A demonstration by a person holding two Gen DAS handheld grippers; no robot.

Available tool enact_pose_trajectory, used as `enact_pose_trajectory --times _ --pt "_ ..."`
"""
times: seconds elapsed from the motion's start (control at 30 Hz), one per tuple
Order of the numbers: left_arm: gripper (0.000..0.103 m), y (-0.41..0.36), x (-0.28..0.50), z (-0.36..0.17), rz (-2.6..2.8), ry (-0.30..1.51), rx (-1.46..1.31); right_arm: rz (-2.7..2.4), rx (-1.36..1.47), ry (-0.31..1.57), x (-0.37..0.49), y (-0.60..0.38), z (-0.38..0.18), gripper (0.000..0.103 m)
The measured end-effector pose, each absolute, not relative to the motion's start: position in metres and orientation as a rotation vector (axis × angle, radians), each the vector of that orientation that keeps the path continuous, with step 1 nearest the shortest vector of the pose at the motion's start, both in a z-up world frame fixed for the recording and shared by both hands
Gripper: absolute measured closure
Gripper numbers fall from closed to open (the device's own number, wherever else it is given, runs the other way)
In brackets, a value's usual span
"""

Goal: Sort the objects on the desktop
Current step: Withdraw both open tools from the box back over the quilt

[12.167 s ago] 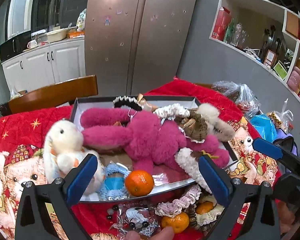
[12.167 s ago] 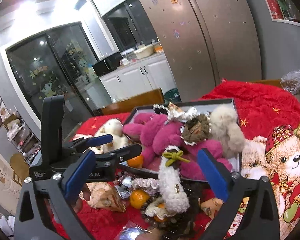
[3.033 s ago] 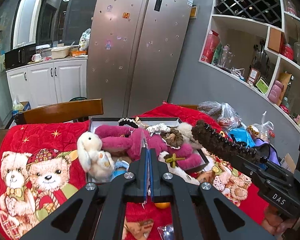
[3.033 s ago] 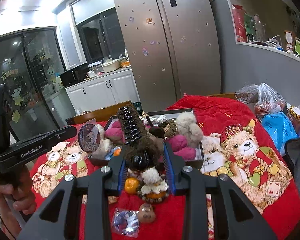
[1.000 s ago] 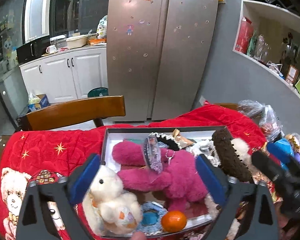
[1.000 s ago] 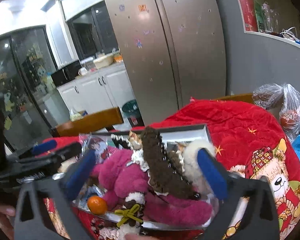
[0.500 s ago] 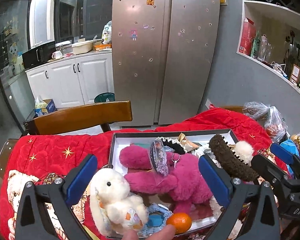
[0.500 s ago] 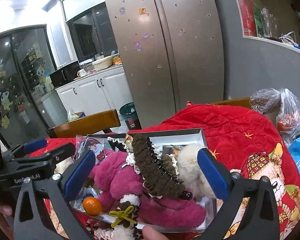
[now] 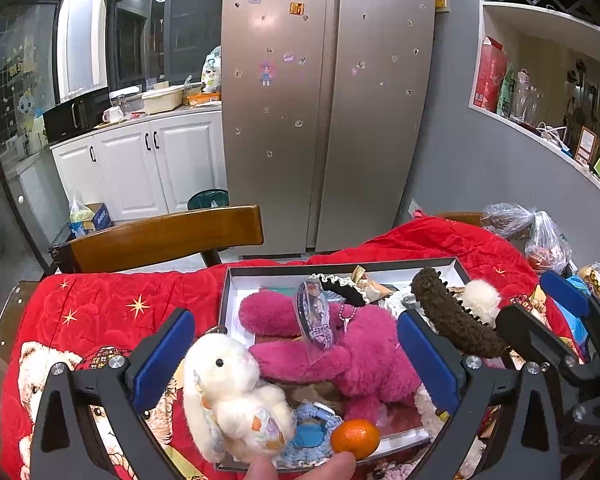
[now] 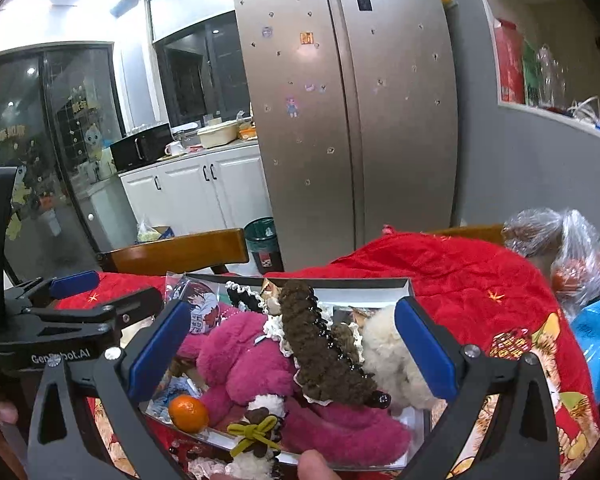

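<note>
A shallow grey box [image 9: 340,269] on the red tablecloth holds a pink plush [image 9: 340,352], a white bunny [image 9: 232,396], a tangerine [image 9: 355,434], a round badge in a clear sleeve [image 9: 315,322] and a brown fuzzy hair claw [image 9: 452,322]. The claw lies on the pink plush in the right wrist view [image 10: 320,352], with the badge [image 10: 198,304] at the box's left. My left gripper [image 9: 296,364] is open and empty above the box. My right gripper [image 10: 292,348] is open and empty over the claw.
A wooden chair [image 9: 164,236] stands behind the table. Plastic bags [image 10: 568,256] and a blue pouch [image 10: 598,340] lie at the right. Loose hair ties and a yellow bow [image 10: 256,436] sit in front of the box. A fridge [image 9: 324,100] stands behind.
Both grippers, earlier shut on the badge and the hair claw, have opened and left them in the box. Both have since drawn back and risen slightly.
</note>
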State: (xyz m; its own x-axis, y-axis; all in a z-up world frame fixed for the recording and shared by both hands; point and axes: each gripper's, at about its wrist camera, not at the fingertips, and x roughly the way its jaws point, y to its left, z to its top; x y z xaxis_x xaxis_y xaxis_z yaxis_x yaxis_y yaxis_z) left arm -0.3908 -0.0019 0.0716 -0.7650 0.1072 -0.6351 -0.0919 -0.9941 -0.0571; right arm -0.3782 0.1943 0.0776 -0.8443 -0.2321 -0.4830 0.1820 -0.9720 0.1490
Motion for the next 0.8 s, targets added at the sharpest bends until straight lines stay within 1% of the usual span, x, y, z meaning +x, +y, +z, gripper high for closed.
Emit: enact_pose_trajectory --times 0.1,0.33,0.5,0.6,0.7,0.8 --pt "0.000 -0.005 -0.387 0.077 2.862 -0.051 -1.021 -2.825 0.746 -0.160 -0.374 0.192 0.083 0.000" --pt "0.000 -0.020 -0.355 0.098 2.911 -0.071 -0.964 -2.889 0.754 -0.119 -0.346 0.187 0.104 0.000" --pt "0.000 -0.028 -0.330 0.113 2.922 -0.103 -0.930 -2.844 0.714 -0.209 -0.320 0.184 0.116 0.000" --pt "0.000 -0.031 -0.313 0.120 2.923 -0.110 -0.908 -2.816 0.728 -0.194 -0.305 0.174 0.123 0.000" --pt "0.000 -0.033 -0.298 0.119 2.942 -0.069 -0.953 -2.819 0.736 -0.148 -0.293 0.165 0.130 0.000" --pt "0.000 -0.038 -0.277 0.115 2.956 -0.041 -0.986 -2.818 0.735 -0.155 -0.277 0.163 0.138 0.000"
